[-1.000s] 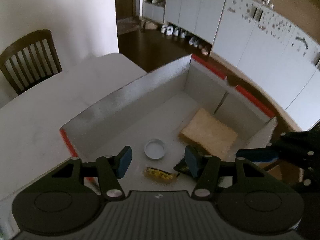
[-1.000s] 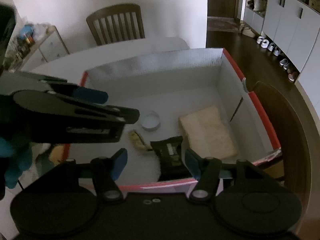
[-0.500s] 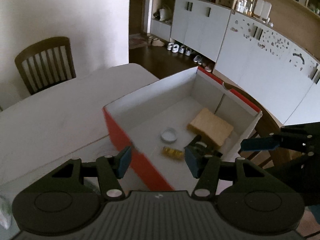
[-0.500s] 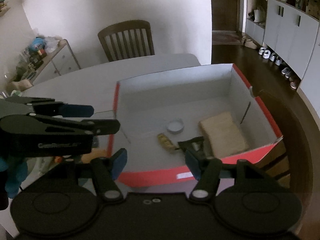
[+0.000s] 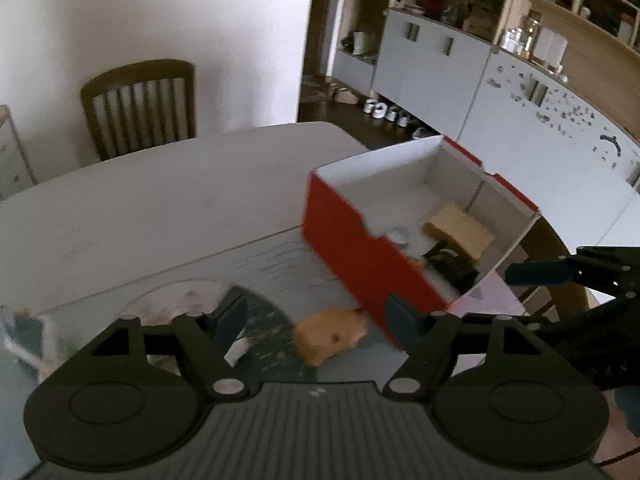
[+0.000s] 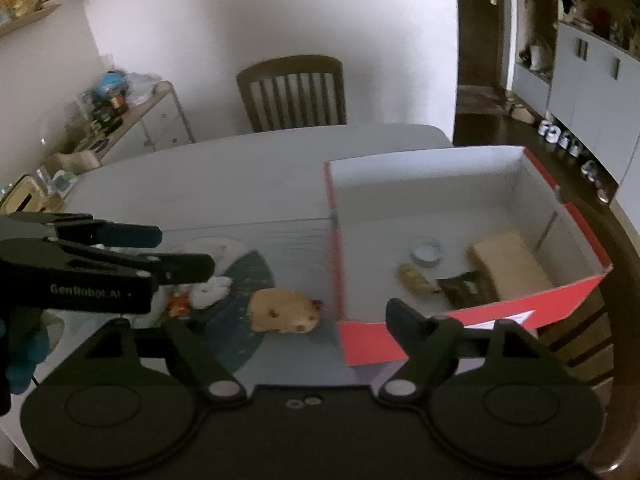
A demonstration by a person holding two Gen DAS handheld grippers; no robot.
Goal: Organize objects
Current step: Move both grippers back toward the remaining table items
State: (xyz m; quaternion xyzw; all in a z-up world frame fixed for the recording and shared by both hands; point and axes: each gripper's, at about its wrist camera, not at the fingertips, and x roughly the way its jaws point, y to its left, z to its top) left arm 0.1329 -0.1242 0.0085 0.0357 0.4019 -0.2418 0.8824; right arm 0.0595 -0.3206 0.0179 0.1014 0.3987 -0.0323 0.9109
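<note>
Both tongs, left [image 5: 316, 322] & right [image 6: 288, 320], empty, jaws opening. Tan plush toy [image 6: 285, 310] lies on desk [image 6: 240, 172] just beside red box [image 6: 362, 344]. Approach low, straddle plush w/ pads, then close.

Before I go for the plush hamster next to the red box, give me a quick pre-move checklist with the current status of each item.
1. Left hand-held gripper empty, jaws opening: ok.
2. Right hand-held gripper empty, jaws opening: ok.
3. Plush hamster reachable on the table, outside the red box: ok.
4. Clear top access to the hamster, nothing lying on it: ok.
5. Free floor space in the box beside the small round lid, yellow sponge and dark packet: ok.
6. Hamster touching the box wall: cannot tell.
</note>
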